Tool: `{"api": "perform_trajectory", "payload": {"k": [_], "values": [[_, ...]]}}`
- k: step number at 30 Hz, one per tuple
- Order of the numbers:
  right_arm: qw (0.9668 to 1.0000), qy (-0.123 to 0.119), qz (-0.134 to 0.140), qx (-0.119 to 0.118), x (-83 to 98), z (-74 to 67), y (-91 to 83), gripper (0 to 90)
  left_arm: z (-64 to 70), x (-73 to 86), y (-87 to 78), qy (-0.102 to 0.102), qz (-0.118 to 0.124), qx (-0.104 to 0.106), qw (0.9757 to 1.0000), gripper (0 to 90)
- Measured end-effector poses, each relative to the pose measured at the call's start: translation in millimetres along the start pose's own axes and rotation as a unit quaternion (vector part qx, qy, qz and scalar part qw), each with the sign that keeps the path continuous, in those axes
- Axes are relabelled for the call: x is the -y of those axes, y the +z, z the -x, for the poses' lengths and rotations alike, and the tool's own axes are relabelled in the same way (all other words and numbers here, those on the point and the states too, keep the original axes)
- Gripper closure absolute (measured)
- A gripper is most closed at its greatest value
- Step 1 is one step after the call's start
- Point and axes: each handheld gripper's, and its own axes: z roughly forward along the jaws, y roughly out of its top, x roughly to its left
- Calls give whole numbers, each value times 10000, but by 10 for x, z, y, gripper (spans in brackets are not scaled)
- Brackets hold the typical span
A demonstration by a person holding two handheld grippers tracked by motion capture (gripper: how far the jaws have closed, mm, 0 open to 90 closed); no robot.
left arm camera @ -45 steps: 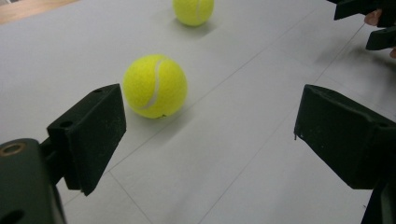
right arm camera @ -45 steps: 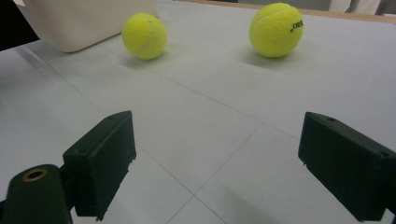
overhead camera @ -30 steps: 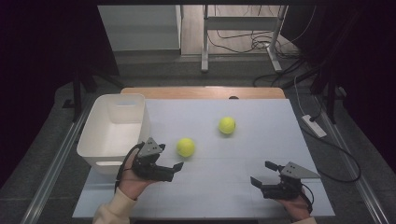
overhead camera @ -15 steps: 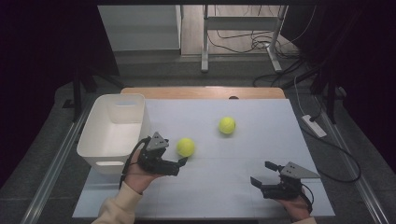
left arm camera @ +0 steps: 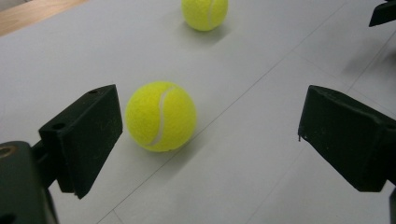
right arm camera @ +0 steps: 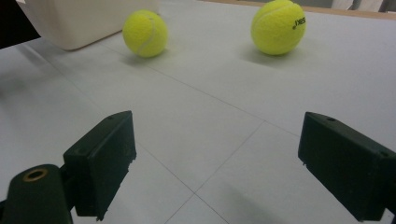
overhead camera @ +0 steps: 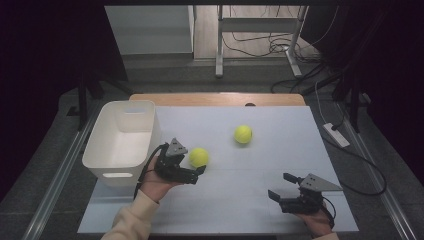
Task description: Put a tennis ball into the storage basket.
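Two yellow tennis balls lie on the white table top (overhead camera: 240,200). The nearer ball (overhead camera: 198,157) (left arm camera: 161,116) sits in the gap of my left gripper (overhead camera: 194,161) (left arm camera: 210,135), close to its left jaw and untouched. That gripper is open. The farther ball (overhead camera: 243,134) (left arm camera: 205,13) (right arm camera: 279,27) rests alone toward the table's middle. At the front right my right gripper (overhead camera: 280,185) (right arm camera: 215,158) stands open over bare table, with nothing in it. It looks toward both balls, the nearer ball (right arm camera: 145,33) being at the left.
A white plastic bin (overhead camera: 127,104) (right arm camera: 79,18) stands at the table's left edge, just left of my left hand. A wooden strip (overhead camera: 215,99) runs along the table's far edge. Cables and metal legs lie on the floor beyond.
My left gripper has moved forward and right, bringing its open jaws around the nearer ball. The right gripper and both balls have stayed put.
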Motion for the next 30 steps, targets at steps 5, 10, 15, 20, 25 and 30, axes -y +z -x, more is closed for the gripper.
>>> {"api": "perform_trajectory", "payload": {"k": [5, 10, 15, 20, 25, 30], "values": [[10000, -5, -18, -4, 2, 0, 4, 113, -7, -23, 93, -7, -89, 12, 10000, 63], [10000, 12, -32, -3, 7, 5, 6, 113, -21, -62, 176, 0, -190, 8, 9998, 58], [10000, 10, -27, -2, 9, 5, 5, 113, -40, -79, 258, -82, -286, -31, 9996, 53], [10000, 1, -24, -5, 9, 4, 6, 113, -72, -89, 311, -161, -361, -64, 9992, 49], [10000, 3, -36, -6, 11, 6, 9, 113, -95, -102, 370, -191, -442, -104, 9988, 46], [10000, 5, -31, -2, 12, 6, 8, 113, -124, -109, 432, -259, -508, -150, 9983, 40]]}}
